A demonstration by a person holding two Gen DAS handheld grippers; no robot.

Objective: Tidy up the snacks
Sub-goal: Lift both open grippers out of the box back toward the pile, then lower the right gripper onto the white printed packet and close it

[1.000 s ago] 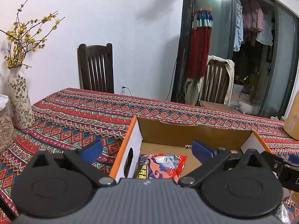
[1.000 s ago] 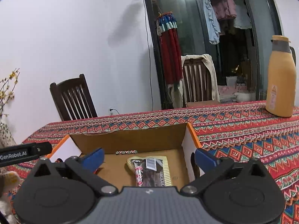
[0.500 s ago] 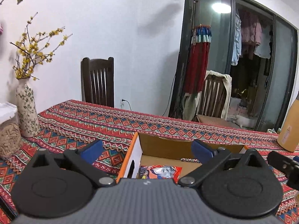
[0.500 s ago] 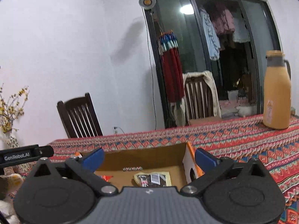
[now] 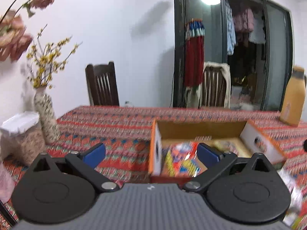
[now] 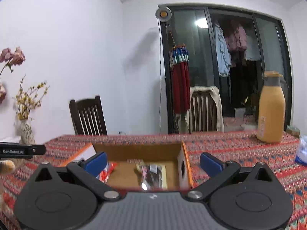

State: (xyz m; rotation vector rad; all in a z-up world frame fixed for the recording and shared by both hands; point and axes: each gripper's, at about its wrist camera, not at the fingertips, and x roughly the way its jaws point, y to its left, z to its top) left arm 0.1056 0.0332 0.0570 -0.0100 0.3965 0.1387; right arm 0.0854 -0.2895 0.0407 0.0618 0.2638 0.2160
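An open cardboard box (image 5: 199, 128) with orange edges stands on the patterned tablecloth. It also shows in the right wrist view (image 6: 138, 149). Inside lie a red and yellow snack bag (image 5: 180, 161), also visible in the right wrist view (image 6: 107, 170), and a dark packet on a yellow tray (image 6: 153, 176). My left gripper (image 5: 151, 153) is open and empty, held back from the box's near left corner. My right gripper (image 6: 153, 162) is open and empty, in front of the box. Both views are motion-blurred.
A patterned vase (image 5: 46, 115) with yellow twigs and a lidded jar (image 5: 21, 134) stand at the table's left. An orange thermos (image 6: 270, 109) stands at the back right. A blue-white bag (image 6: 302, 151) lies at the right edge. Two chairs stand behind the table.
Both grippers have pulled back and away from the box, which now looks smaller and farther. Both stay open and empty.
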